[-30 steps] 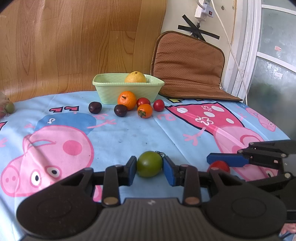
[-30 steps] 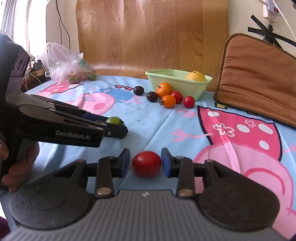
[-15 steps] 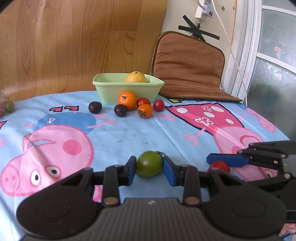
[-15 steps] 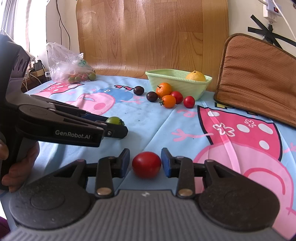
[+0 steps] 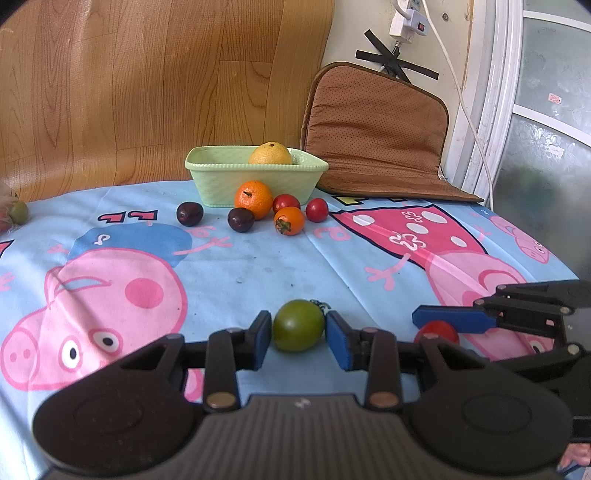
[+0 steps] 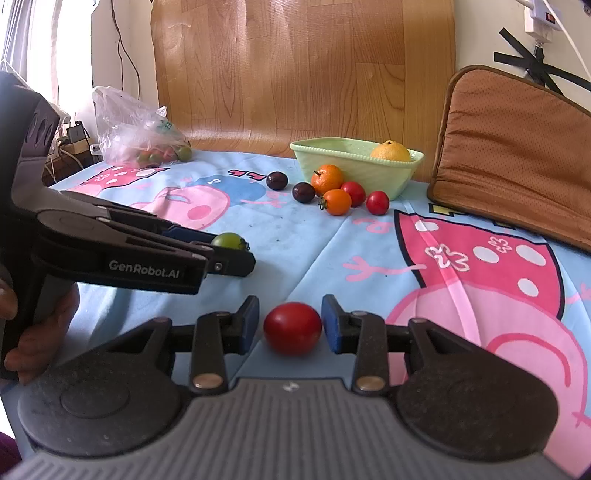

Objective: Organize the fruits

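Green tomato (image 5: 298,325) sits on the counter (image 5: 236,266) between the blue fingers (image 5: 262,339) of our left gripper (image 5: 298,338), with slight gaps, not clamped; our right gripper (image 6: 290,328) likewise brackets a red tomato (image 6: 292,328) unclamped, well short of the green basket (image 6: 354,168)

Table covered by light-blue cartoon-pig cloth (image 5: 258,266). Wood-grain panel (image 5: 147,81) curves up behind it, cream wall (image 5: 354,22) to its right. Brown cushion (image 5: 373,129) leans on that wall, black tape cross (image 5: 397,66) and white power strip (image 5: 408,18) above it, white cable hanging down. Frosted window (image 5: 546,110) on the right; daylight also from window (image 6: 33,37) on the far left
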The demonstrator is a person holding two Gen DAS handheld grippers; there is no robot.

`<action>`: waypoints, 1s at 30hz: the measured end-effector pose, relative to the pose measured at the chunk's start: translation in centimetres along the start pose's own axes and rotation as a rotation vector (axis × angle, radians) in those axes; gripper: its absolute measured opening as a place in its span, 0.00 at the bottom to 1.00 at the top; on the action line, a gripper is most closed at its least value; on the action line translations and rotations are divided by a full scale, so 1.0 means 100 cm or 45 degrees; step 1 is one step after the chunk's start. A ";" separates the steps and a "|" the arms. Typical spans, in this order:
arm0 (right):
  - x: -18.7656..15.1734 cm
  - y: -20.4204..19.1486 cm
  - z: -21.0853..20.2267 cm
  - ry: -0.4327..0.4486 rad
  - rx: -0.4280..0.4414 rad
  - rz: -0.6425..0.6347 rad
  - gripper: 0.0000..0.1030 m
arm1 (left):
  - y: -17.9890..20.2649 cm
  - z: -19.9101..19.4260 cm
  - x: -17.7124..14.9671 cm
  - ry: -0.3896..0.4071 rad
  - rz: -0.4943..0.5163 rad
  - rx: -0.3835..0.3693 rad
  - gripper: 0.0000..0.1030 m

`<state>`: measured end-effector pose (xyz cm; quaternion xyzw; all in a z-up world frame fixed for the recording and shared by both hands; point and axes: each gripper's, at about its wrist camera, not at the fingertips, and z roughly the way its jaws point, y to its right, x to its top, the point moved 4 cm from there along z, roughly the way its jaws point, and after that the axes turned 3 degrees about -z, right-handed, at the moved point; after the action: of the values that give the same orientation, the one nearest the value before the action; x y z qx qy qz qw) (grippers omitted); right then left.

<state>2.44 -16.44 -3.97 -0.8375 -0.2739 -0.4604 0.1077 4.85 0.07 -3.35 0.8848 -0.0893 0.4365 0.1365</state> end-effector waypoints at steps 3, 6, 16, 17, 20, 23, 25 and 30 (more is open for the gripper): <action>0.000 0.000 0.000 0.000 0.000 0.001 0.39 | 0.000 0.000 0.000 0.000 -0.001 0.000 0.32; 0.000 0.000 0.000 0.000 0.000 0.001 0.39 | 0.000 0.000 0.000 0.000 -0.001 0.000 0.33; 0.000 0.000 0.000 0.000 0.001 0.002 0.39 | 0.000 0.000 0.000 0.000 -0.001 0.001 0.34; 0.000 0.000 0.000 0.000 0.001 0.002 0.39 | 0.000 0.000 0.000 0.000 -0.002 0.000 0.34; 0.000 0.001 0.000 0.000 0.001 0.002 0.39 | 0.000 0.000 0.000 0.000 -0.001 0.001 0.34; 0.000 0.001 0.000 0.000 0.002 0.003 0.39 | 0.000 0.000 0.000 0.000 -0.002 0.000 0.34; 0.000 0.000 0.000 0.000 0.002 0.003 0.39 | 0.000 0.000 0.000 0.000 -0.001 0.001 0.34; 0.000 0.000 0.000 0.000 0.003 0.004 0.39 | 0.000 0.000 0.000 0.000 -0.001 0.000 0.34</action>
<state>2.45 -16.46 -3.98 -0.8377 -0.2732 -0.4601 0.1093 4.82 0.09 -3.38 0.8849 -0.0887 0.4364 0.1366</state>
